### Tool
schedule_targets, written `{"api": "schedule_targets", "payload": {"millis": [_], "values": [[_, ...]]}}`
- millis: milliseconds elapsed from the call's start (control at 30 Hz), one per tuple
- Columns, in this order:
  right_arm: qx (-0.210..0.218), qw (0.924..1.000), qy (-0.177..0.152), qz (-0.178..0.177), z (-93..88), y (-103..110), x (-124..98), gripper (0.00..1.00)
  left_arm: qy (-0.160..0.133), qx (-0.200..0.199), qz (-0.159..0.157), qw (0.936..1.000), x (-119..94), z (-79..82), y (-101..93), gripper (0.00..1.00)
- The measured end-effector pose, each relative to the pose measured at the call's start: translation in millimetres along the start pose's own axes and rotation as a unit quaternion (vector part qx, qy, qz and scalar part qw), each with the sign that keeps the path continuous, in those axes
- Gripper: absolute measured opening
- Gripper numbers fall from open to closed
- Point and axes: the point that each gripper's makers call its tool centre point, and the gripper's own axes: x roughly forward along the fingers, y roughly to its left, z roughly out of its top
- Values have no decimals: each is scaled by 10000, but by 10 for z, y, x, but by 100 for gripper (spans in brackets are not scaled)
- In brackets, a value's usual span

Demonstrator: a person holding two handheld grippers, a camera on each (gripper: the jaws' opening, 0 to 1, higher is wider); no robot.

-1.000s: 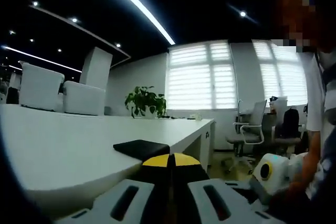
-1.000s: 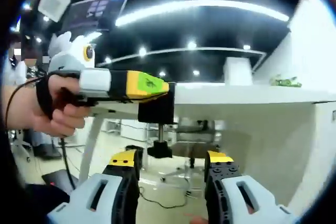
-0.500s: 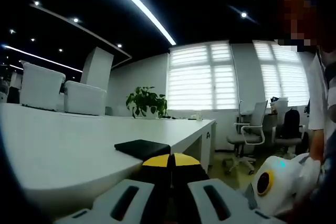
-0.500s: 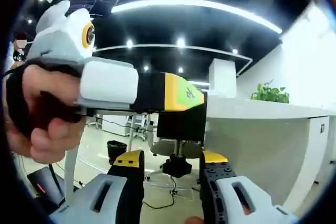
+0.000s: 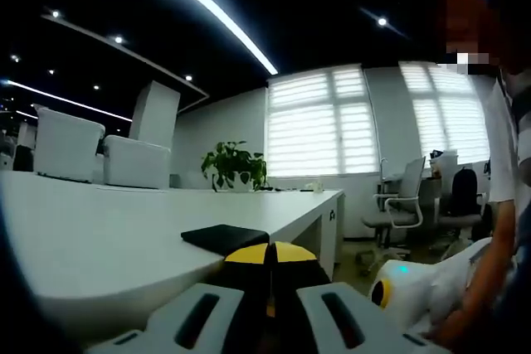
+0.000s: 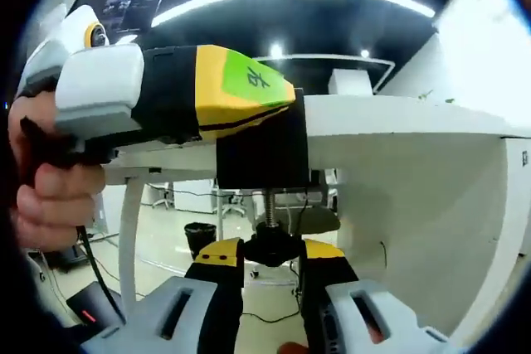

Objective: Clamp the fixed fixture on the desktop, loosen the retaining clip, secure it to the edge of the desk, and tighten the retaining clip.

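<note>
In the right gripper view the right gripper (image 6: 271,248) rises from below with its yellow-tipped jaws closed in on the black knob (image 6: 270,244) of the clamp (image 6: 262,153). The knob sits between the tips, touching both. A threaded screw (image 6: 270,206) runs up from the knob into the clamp's black body, which hangs over the desk (image 6: 398,134) edge, with the desk's white slab passing through it. The left gripper (image 6: 286,93) comes in from the left, level with the desk top, its yellow and green tips pressed onto the top of the clamp. A hand (image 6: 46,180) grips its handle, left of the clamp. Under the desk, past the clamp, stand a white leg (image 6: 130,230), a bin (image 6: 200,236) and chairs on the floor.

In the left gripper view the left gripper's (image 5: 268,251) yellow tips meet with no gap between them, at the desk (image 5: 108,230) edge; what they pinch is hidden beneath them. Just beyond the tips a flat black plate (image 5: 224,238) lies on the desk top by the edge. Right of the desk and lower, the right gripper's white body (image 5: 419,283) shows, with a person's arm (image 5: 489,263) behind it. Farther along the desk stand a plant (image 5: 234,165) and two white boxes (image 5: 104,151); beyond its far end are office chairs (image 5: 402,205) and windows with blinds (image 5: 319,122).
</note>
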Motion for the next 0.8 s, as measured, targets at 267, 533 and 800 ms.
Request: {"api": "schedule_targets", "payload": {"millis": [267,533,800], "values": [[118,9927,-312,1161,25,48,-50,24,-89,-147,45,9998,-14,0,21,2],[719,9689,-43,2369,-34,71,-36,25,-77,-193,73,9998,-24,-6,34,2],[598,9729,-51,2231,-12,67,-122,27,-43,-175,113,9998,-65,-5,54,2]]}}
